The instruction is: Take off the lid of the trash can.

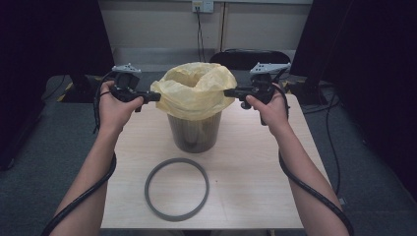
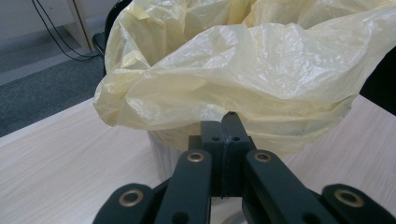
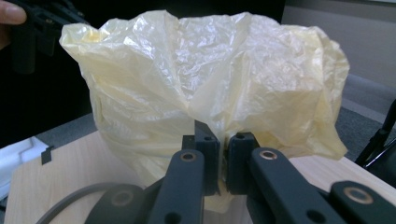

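From the high view, a dark bin (image 1: 195,129) stands on the worktop (image 1: 246,162), and it serves as the landmark here. A yellow bag (image 1: 194,90) is draped over the bin's rim, its skirt hanging down the outer wall. The left tool (image 1: 153,96) meets the bag at the bin's left side and the right tool (image 1: 229,92) at its right side, both level with the rim. Opposite holds like these would spread the plastic evenly, probably so the bag's mouth sits square over the rim or lifts off it cleanly. A grey ring (image 1: 177,189) lies flat on the worktop in front of the bin, apart from it; it looks like the hoop that clamps a bag to the rim, set aside within reach.

In the left gripper view, the left tool (image 2: 229,122) is closed tight, its tips against the lower fold of the bag (image 2: 261,70) just above the bin wall (image 2: 161,154), apparently pinching the film.

In the right gripper view, the right tool (image 3: 219,135) is nearly closed with a thin pleat of bag (image 3: 210,79) nipped between its jaws, on the bin's near side.
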`<state>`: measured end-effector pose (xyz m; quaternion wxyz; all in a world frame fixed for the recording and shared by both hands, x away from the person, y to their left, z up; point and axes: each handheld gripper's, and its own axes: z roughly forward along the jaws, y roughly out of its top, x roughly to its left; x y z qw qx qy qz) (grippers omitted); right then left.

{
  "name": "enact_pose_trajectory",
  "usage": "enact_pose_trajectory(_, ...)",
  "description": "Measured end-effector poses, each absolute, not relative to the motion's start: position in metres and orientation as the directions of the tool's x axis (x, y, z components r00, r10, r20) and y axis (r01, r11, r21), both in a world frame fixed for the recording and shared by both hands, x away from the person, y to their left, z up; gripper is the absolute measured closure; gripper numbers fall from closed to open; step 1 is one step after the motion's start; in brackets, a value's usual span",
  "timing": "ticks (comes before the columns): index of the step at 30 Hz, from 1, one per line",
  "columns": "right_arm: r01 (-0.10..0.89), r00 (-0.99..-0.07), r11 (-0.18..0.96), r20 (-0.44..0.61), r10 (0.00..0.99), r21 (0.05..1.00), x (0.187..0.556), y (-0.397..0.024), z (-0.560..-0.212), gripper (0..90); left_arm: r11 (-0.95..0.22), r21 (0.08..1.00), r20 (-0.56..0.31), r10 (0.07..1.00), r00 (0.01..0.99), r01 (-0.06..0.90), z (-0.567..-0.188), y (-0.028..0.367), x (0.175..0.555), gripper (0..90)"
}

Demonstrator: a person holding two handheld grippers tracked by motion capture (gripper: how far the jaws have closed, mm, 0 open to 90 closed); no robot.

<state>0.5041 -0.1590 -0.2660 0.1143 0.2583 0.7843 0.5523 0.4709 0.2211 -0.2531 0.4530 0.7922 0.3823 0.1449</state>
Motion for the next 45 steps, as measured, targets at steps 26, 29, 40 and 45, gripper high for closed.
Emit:
enact_pose_trajectory(26, 0.217, -0.877, 0.297, 0.053, 0.477, 0.93, 0.525, -0.123, -0.235, 86.4, -0.323, 0.846, -0.089, 0.699, 0.71, 0.424, -0.211, 0.185, 0.504, 90.0)
enact_pose_trajectory(29, 0.214, -0.884, 0.311, 0.048, 0.465, 0.926, 0.53, -0.112, -0.235, 86.2, -0.334, 0.845, -0.09, 0.682, 0.726, 0.419, -0.209, 0.174, 0.509, 90.0)
enact_pose_trajectory(40, 0.131, -0.891, 0.407, -0.072, 0.447, 0.904, 0.533, -0.077, -0.241, 52.9, -0.384, 0.829, -0.105, 0.608, 0.787, 0.407, -0.211, 0.144, 0.52, 90.0)
enact_pose_trajectory(45, 0.144, -0.892, 0.41, -0.061, 0.447, 0.901, 0.535, -0.072, -0.244, 38.3, -0.357, 0.839, -0.137, 0.591, 0.795, 0.41, -0.209, 0.149, 0.522, 90.0)
